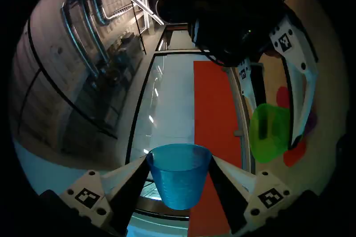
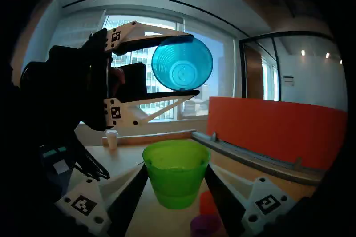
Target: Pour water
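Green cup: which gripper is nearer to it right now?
Right. The right gripper clamps the green cup between its fingers. The left gripper holds a blue cup, tipped on its side, above the green cup and clear of it.

blue cup (image 2: 182, 63): tipped sideways, raised | green cup (image 2: 176, 174): upright, below

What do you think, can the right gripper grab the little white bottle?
Probably not now: the right gripper is shut on the green cup, so it has no room. The white bottle stands apart, farther back on the table.
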### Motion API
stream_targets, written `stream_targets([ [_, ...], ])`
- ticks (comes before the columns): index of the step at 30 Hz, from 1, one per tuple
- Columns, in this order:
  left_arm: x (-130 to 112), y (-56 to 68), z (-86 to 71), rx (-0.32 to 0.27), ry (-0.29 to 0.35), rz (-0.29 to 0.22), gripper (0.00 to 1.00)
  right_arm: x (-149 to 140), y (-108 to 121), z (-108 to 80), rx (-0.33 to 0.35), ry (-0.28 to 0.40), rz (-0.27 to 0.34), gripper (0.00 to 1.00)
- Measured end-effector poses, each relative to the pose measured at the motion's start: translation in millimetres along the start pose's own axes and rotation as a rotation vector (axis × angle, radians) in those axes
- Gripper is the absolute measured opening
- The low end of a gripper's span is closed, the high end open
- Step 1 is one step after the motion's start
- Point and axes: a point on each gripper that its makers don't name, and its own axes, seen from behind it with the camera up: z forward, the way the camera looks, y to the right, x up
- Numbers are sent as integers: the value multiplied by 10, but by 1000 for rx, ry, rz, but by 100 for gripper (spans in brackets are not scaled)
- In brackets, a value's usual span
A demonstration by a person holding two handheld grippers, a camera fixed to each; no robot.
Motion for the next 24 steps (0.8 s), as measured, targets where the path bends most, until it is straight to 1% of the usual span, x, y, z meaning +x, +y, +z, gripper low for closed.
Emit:
stream_targets([
  [4, -27, 0, 24, -3, -5, -92, 87, 11, 3, -9, -3, 3, -1, 87],
  [9, -62, -8, 35, -2, -9, -192, 87, 43, 18, -19, -8, 10, 2, 87],
  [15, -133, 15, 60, -10, -14, -332, 87, 72, 8, -33, -10, 18, 2, 87],
  [19, -196, -1, 67, -11, -19, -433, 87, 78, 8, -49, -13, 21, 0, 87],
  [24, -247, -13, 50, -17, -23, -544, 87, 75, 12, -63, -15, 22, 1, 87],
])
